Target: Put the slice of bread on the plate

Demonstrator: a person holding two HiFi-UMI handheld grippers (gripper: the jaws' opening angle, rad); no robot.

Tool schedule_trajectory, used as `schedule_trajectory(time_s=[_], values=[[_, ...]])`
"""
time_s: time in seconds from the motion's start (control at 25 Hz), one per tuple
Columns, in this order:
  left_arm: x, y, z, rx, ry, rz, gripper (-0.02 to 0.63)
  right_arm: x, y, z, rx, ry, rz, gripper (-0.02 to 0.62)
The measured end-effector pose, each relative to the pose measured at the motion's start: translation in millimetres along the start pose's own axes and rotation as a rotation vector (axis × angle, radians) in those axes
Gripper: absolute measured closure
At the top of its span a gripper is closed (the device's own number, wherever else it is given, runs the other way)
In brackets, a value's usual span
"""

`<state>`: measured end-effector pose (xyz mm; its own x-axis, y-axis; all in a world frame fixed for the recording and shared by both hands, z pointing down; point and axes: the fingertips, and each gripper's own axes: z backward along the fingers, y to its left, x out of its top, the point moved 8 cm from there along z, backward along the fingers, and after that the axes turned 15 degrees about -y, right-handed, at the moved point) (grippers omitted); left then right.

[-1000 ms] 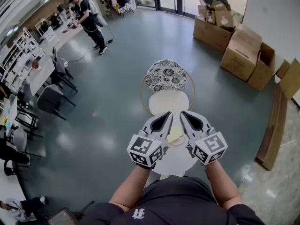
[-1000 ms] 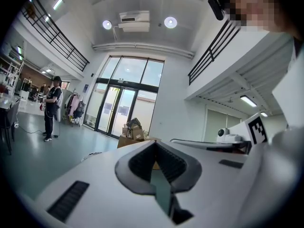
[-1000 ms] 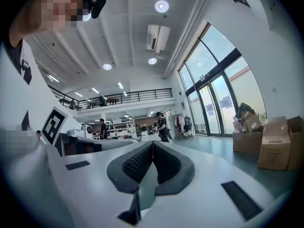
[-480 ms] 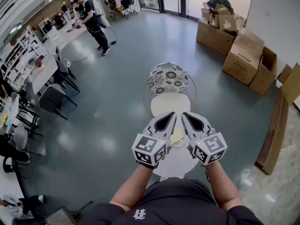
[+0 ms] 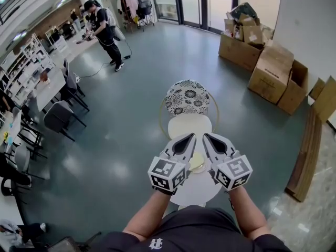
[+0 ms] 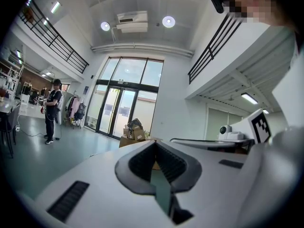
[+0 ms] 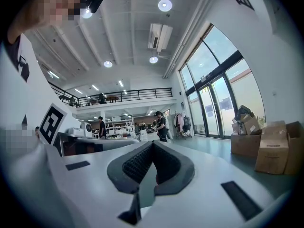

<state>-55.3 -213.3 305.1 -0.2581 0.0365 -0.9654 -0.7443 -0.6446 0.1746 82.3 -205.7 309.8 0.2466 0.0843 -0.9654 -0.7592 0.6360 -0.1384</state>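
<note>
Grey hall; white counter (image 5: 195, 189) beneath my left gripper (image 5: 192, 136) and right gripper (image 5: 205, 136), both clenched empty. What I take for the bread slice (image 5: 197, 162), between them, looks soft and light: pinch its edge gently.

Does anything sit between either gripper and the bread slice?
Nothing visible does. In the head view the bread slice lies on the small white table, in the gap between the left gripper and right gripper, both shut and empty.

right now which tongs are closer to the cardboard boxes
Right. The right tongs are on the side toward the cardboard boxes; the left tongs sit beside them, farther off.
</note>
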Motion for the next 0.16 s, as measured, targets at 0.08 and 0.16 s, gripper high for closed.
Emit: schedule_trajectory(time_s=[0.08,0.16], values=[[-0.1,-0.2,0.4,0.002,0.001,0.001,0.6,0.2,0.2,0.6,0.0,0.001,0.0,0.589],[0.4,-0.4,0.4,0.004,0.002,0.002,0.6,1.1,0.0,1.0,-0.001,0.001,0.0,0.589]])
